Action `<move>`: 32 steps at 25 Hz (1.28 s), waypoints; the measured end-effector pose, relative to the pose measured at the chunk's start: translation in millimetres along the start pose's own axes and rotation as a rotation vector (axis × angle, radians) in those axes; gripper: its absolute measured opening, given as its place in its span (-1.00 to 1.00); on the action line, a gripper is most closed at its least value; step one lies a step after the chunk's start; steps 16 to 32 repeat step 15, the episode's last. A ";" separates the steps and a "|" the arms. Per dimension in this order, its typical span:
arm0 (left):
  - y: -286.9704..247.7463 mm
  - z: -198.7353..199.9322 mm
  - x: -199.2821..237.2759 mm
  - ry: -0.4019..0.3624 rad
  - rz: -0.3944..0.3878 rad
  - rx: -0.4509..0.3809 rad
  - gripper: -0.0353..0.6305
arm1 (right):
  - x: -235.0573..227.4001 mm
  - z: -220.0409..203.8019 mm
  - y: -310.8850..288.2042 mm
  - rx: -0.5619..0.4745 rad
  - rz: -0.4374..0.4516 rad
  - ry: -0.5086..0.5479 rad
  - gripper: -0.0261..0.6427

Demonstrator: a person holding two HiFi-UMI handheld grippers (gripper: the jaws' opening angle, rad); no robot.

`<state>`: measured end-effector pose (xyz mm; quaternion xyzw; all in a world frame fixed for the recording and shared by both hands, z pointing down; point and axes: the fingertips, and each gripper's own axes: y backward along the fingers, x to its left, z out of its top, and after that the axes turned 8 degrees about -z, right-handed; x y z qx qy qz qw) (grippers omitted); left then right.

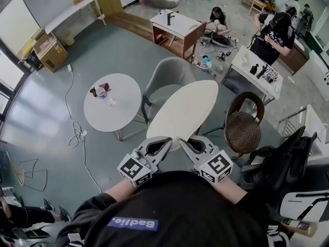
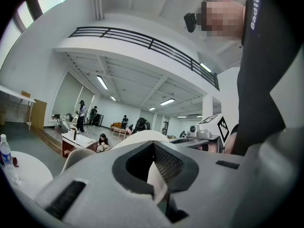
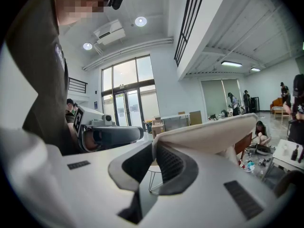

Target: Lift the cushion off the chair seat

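Cushion (image 1: 182, 109) is airborne. It hangs out ahead of both claws, with its near rim caught between them. Your left claw (image 1: 160, 147) is clamped on the left part of that rim, your right claw (image 1: 191, 144) on the right part. Each gripper view shows cream fabric nipped between the jaws with no gap.

Progress: I'd call the lift basically done. The grey chair (image 1: 167, 76) sits beyond the claws, and part of its bare seat shows left of the cushion. From above I can't tell how far the cushion's underside clears the seat. What's left, as I read it: keep the pinch and carry it clear.

Orientation: it's an oval with its broad face up, roughly level. The long axis runs from your claws away and off to the right. The narrow near end is at the claws.

Around it: round desk (image 1: 123, 112) is ahead-left of the left claw, wicker chair (image 1: 242, 130) ahead-right of the right claw. Both are apart from the cushion.
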<state>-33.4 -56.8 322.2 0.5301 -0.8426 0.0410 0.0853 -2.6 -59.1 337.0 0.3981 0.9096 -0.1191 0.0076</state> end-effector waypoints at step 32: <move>2.7 2.5 -0.4 0.017 0.004 -0.007 -0.85 | 0.7 -1.5 -1.2 -0.001 -0.004 -0.009 -0.80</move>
